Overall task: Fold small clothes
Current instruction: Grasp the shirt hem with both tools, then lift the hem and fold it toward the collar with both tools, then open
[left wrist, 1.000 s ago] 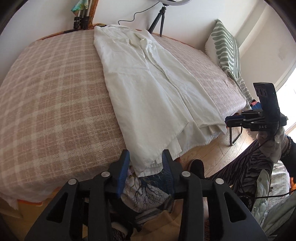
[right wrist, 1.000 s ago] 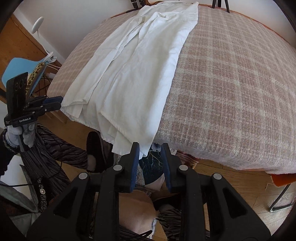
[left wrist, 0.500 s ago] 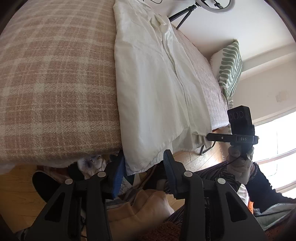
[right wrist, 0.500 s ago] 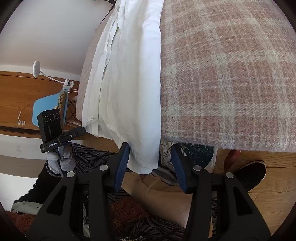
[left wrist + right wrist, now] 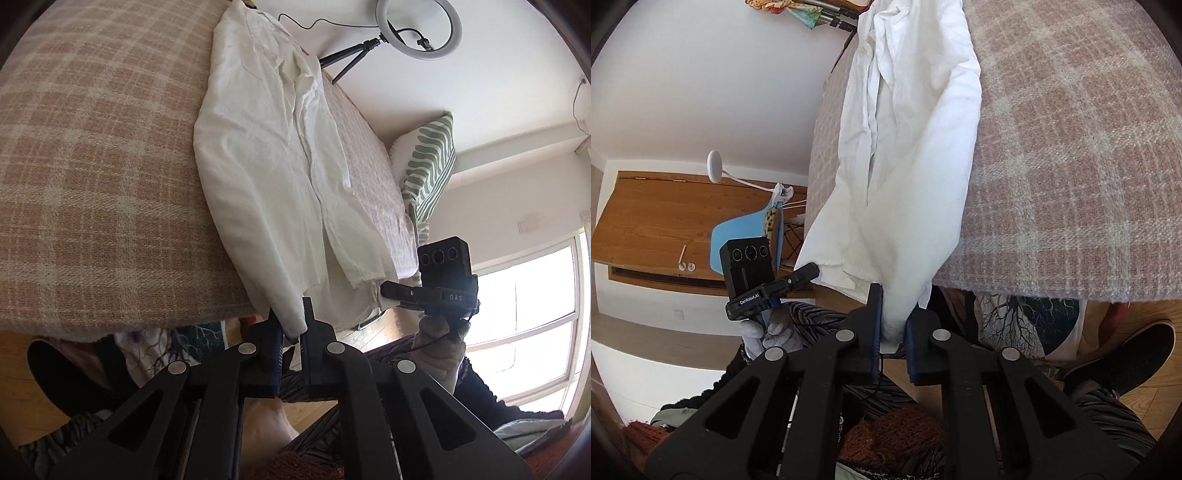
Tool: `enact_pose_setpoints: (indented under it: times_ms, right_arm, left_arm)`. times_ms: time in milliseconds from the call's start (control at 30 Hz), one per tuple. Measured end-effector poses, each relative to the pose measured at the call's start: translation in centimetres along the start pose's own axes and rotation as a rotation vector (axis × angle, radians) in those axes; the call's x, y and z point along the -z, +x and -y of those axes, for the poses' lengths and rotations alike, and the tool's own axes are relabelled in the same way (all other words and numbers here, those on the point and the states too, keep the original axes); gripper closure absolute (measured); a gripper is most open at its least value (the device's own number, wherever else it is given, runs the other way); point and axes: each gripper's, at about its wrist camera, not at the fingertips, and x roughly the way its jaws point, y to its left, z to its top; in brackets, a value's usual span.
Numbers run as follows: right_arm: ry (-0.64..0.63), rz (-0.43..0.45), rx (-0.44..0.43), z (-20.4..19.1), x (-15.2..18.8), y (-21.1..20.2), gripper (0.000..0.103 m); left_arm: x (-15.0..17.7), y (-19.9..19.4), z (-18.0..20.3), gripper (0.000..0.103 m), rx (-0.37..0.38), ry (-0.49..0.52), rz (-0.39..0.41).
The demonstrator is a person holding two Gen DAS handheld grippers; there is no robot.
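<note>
Hanging over the near edge of the plaid bedcover (image 5: 92, 177), a white shirt (image 5: 266, 177) is laid lengthwise along the bed; its left hem corner is pinched between the closed fingers of the left gripper (image 5: 293, 325), while its right hem corner is clamped by the right gripper (image 5: 894, 325); between the two corners the hem is seen drooping in loose folds below the mattress edge. A ring light (image 5: 419, 27) on a tripod is placed behind the bed's far end; a green striped pillow (image 5: 428, 173) is propped beside the right of the bed. A blue chair (image 5: 746, 236) and a wooden desk (image 5: 665, 218) are seen at the left in the right wrist view.
</note>
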Motion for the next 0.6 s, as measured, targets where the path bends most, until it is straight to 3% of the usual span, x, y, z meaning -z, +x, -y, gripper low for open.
enact_pose_setpoints:
  times_ms: [333,600]
  right_arm:
    - [-0.074,0.131,-0.013,-3.7,-4.1,-1.2,0.091]
    - [-0.086,0.230,0.025,-4.1,-9.3,-1.8,0.091]
  left_arm:
    - [-5.9,-1.3,2.8,0.097,0.030,0.062,0.117]
    - [-11.3,-0.6,1.8,0.097,-0.014,0.062,0.191]
